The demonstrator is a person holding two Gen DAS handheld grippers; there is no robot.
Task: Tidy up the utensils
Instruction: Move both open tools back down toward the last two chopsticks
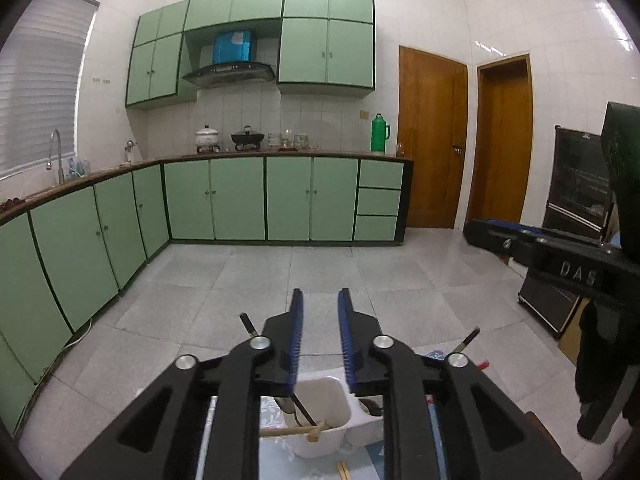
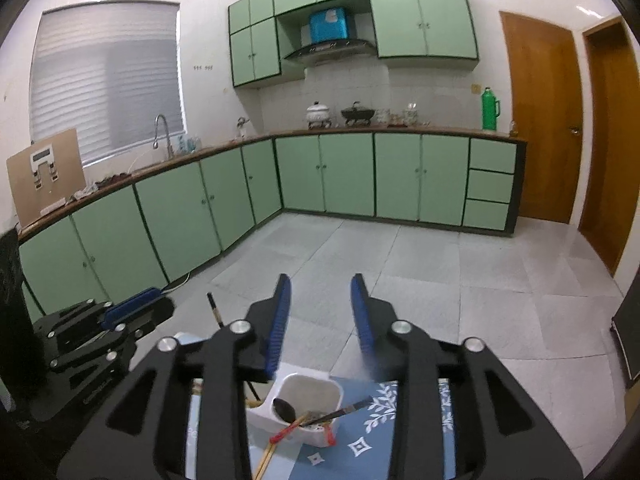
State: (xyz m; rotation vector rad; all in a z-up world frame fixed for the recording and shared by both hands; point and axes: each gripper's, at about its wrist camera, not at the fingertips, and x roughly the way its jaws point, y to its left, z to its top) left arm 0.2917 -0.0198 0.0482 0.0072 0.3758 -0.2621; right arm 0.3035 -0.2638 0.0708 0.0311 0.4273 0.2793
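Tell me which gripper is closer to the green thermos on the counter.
Right. The green thermos stands far across the kitchen from both; the right gripper sits on the thermos's side of the left gripper, though only slightly nearer.

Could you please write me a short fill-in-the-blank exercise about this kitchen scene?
1. The white utensil holder stands on a ____ patterned cloth.
2. The thermos on the counter is ____.
3. Both the left gripper and right gripper hold ____.

Missing words: blue; green; nothing
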